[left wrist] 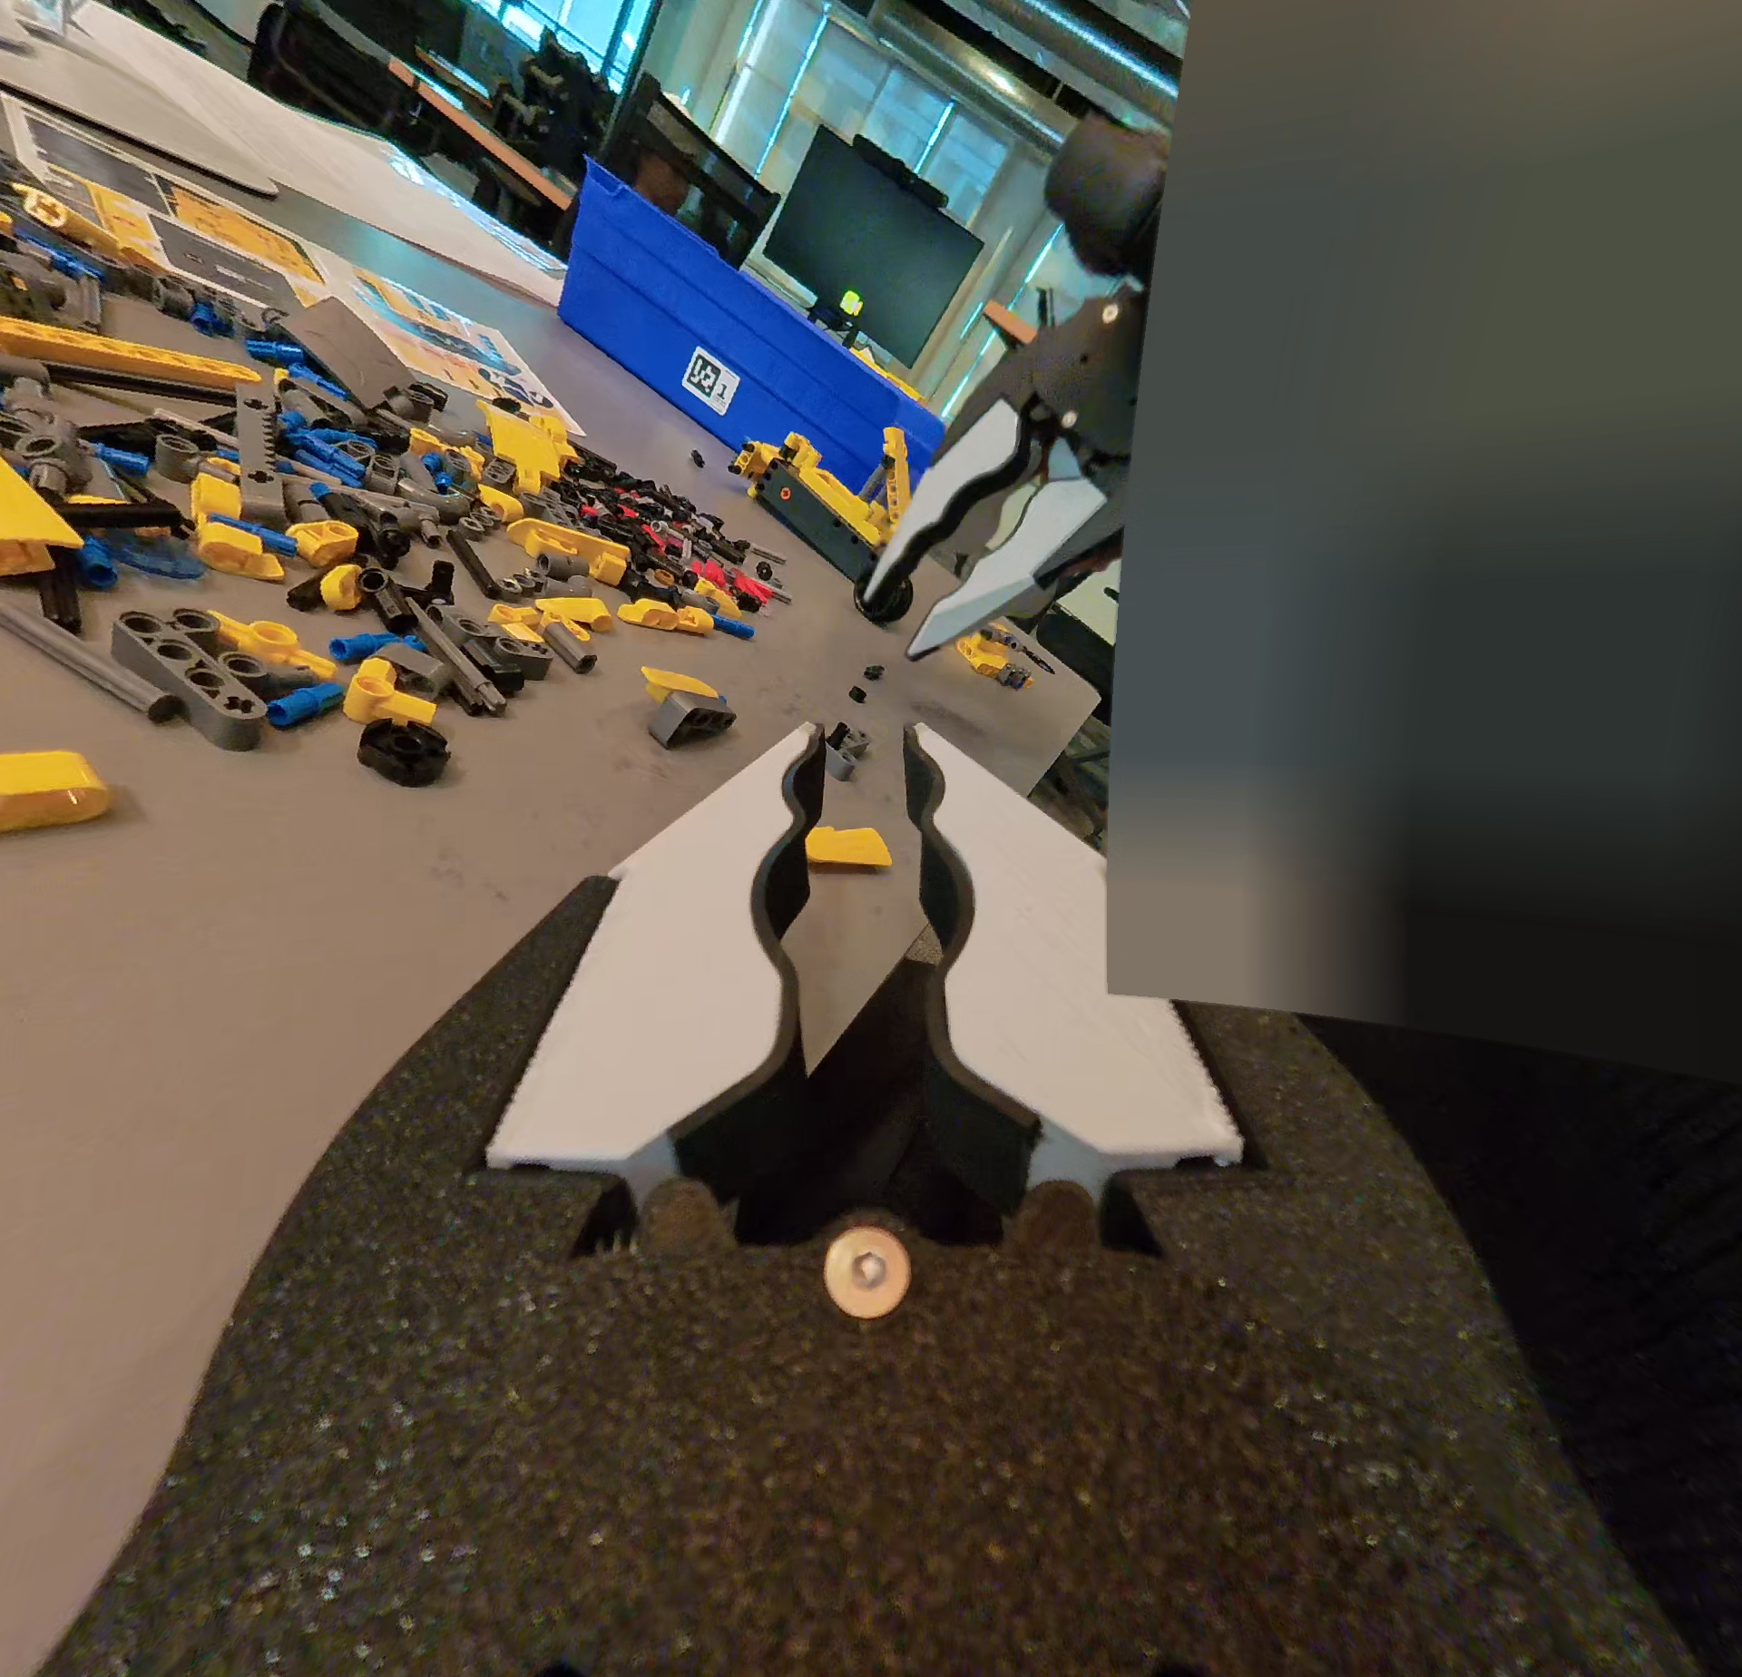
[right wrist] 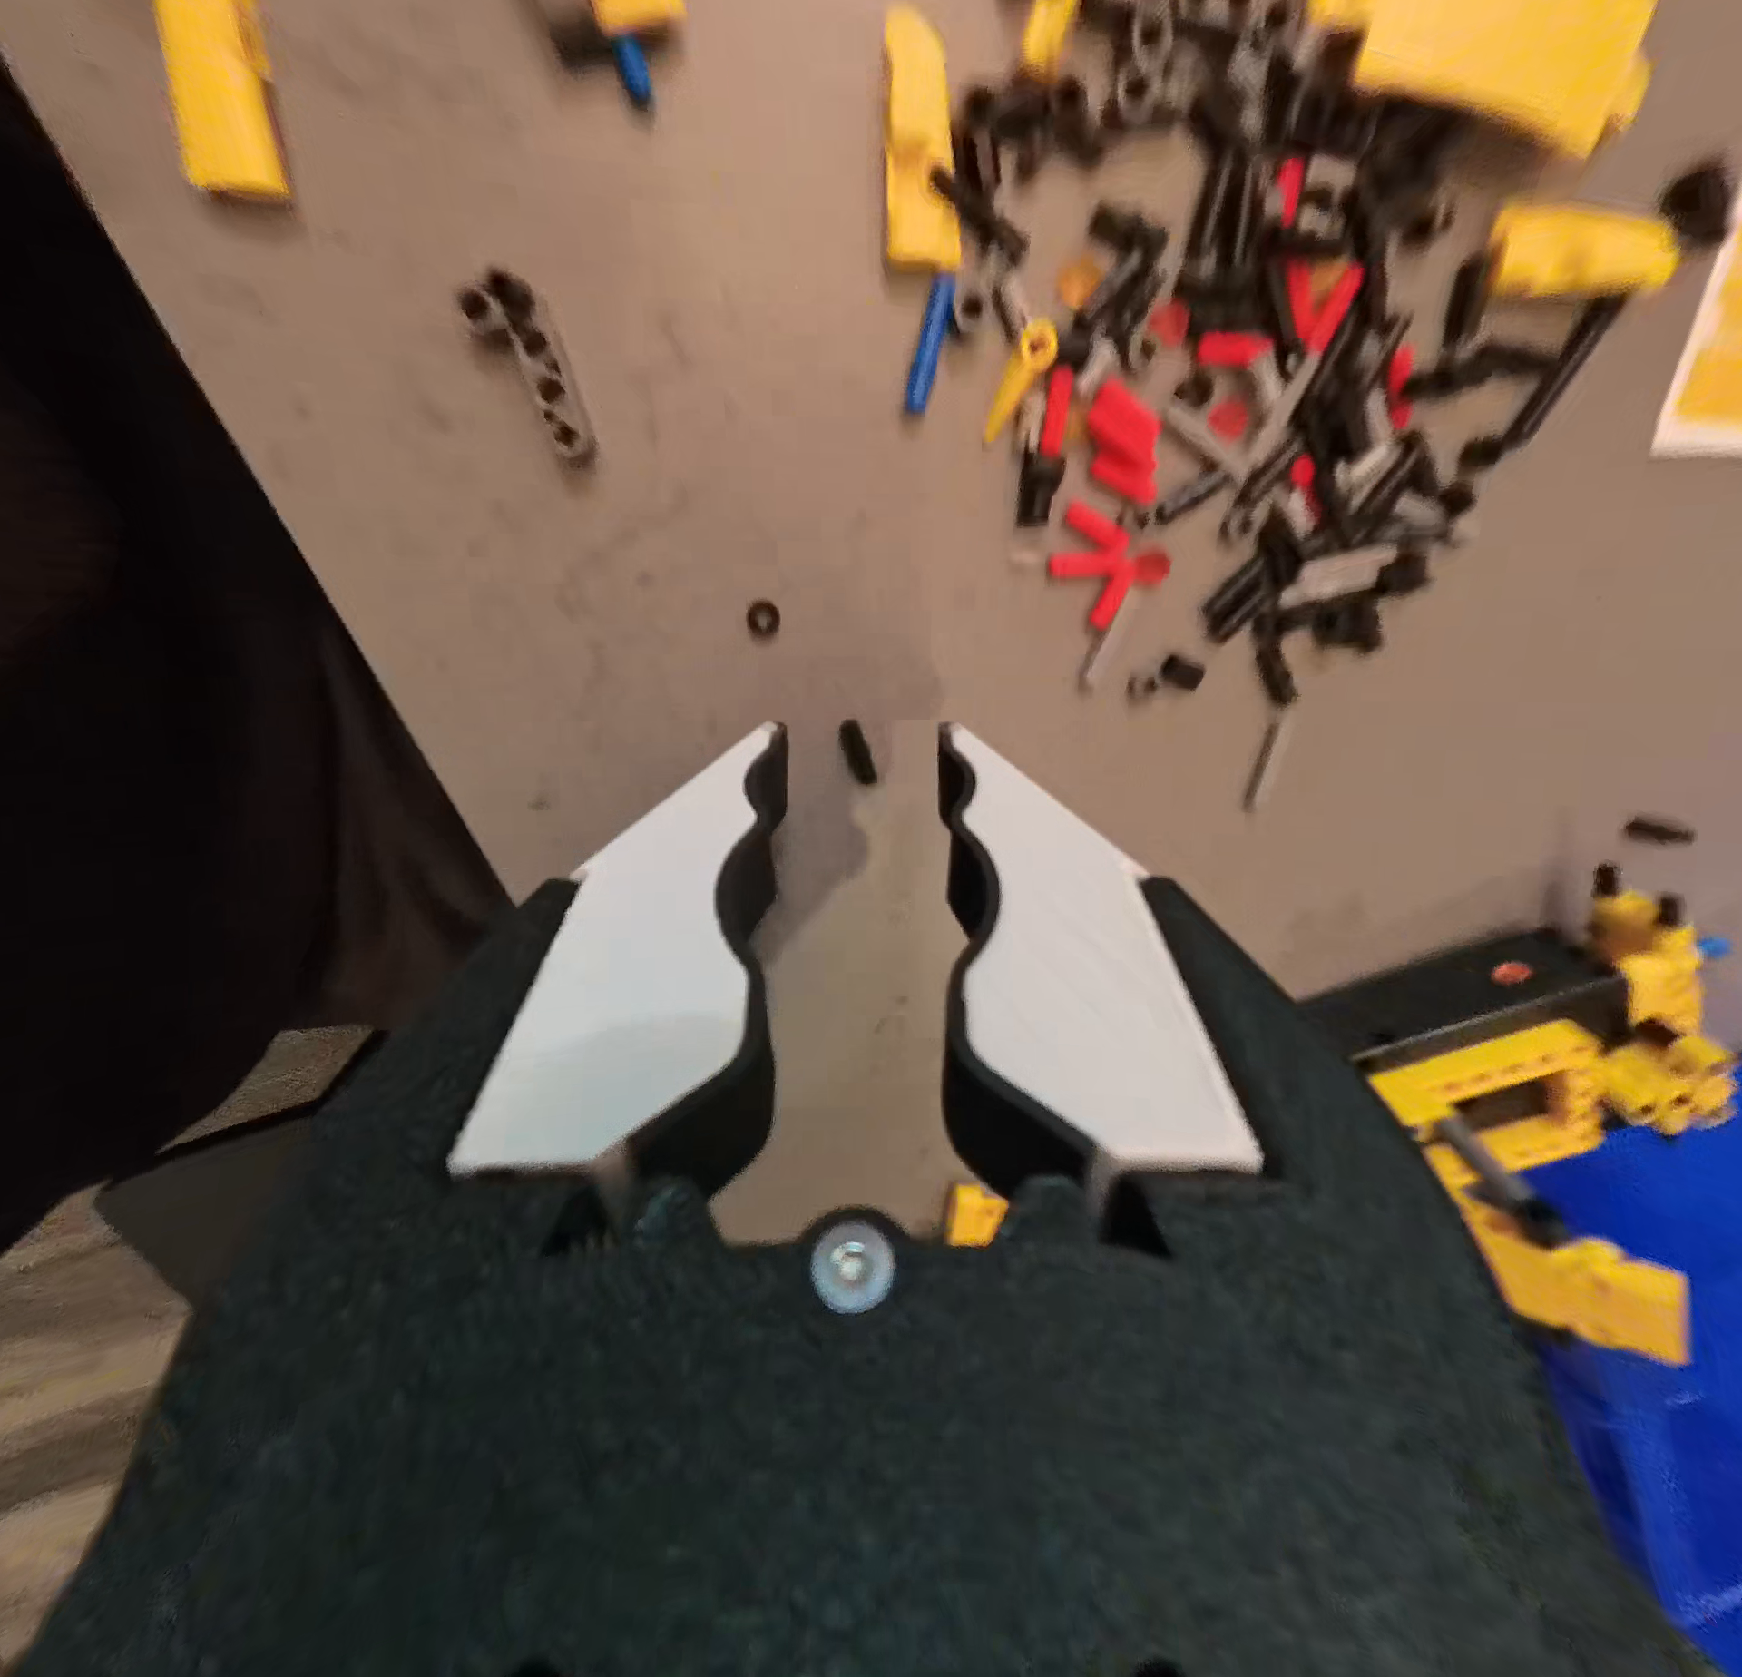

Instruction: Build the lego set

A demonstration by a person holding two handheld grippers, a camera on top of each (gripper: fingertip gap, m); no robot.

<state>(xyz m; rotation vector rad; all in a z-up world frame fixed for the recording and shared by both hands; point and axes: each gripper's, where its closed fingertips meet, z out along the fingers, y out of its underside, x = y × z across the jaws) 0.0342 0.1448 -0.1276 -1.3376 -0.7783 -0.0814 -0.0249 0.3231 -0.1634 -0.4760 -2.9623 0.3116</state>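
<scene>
A grey table (left wrist: 283, 925) is seen littered with yellow, black, blue and red building-toy parts (left wrist: 396, 538), with a blue bin (left wrist: 716, 331) and a half-built yellow model (left wrist: 829, 500) at its far side, and windows and a dark monitor (left wrist: 872, 246) in the room behind. The left gripper (left wrist: 862, 736) is held low with fingers apart and empty, a small grey connector (left wrist: 844, 755) lying just beyond the tips and a yellow panel piece (left wrist: 848, 847) on bare tabletop between them, the table edge close on its right. The right gripper (right wrist: 862, 731) is likewise spread and empty above a small black pin (right wrist: 856, 750), open grey surface around it and the table edge to its left.
</scene>
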